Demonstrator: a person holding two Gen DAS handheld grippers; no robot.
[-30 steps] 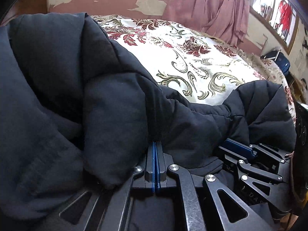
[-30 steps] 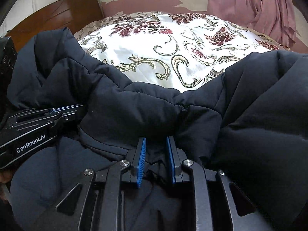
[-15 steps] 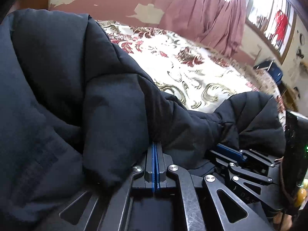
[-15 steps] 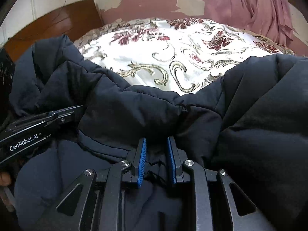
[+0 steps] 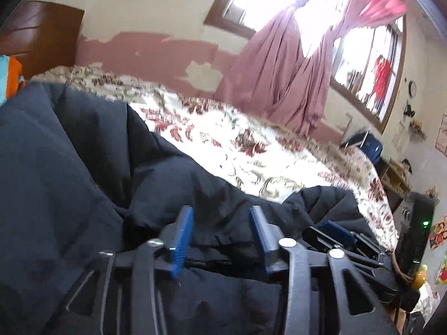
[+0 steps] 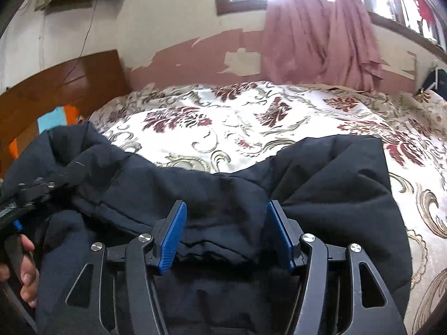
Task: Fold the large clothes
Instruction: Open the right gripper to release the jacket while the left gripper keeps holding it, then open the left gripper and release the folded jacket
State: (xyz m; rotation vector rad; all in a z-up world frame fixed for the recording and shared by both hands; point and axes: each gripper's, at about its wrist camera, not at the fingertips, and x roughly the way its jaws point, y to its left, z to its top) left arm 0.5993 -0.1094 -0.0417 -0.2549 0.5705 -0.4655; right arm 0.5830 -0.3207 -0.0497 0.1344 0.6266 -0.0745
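Now the dark coat (image 6: 212,195) lies bunched on the bed (image 6: 251,120), only partly folded. Both tools, left tool (image 5: 220,233) and right tool (image 6: 226,233), are open, gripping nothing. More folding seems left.

A: Where does the left wrist view sit?

B: Low and close over the puffy dark navy padded jacket (image 5: 69,181), tilted, facing across the cream bed with red floral cover (image 5: 251,150) toward the pink curtains (image 5: 279,83).

A: And the right wrist one?

B: Equally near the jacket (image 6: 321,195), level, facing the same bed (image 6: 223,117) and curtains (image 6: 321,42); both share those and the wooden headboard (image 6: 69,83).
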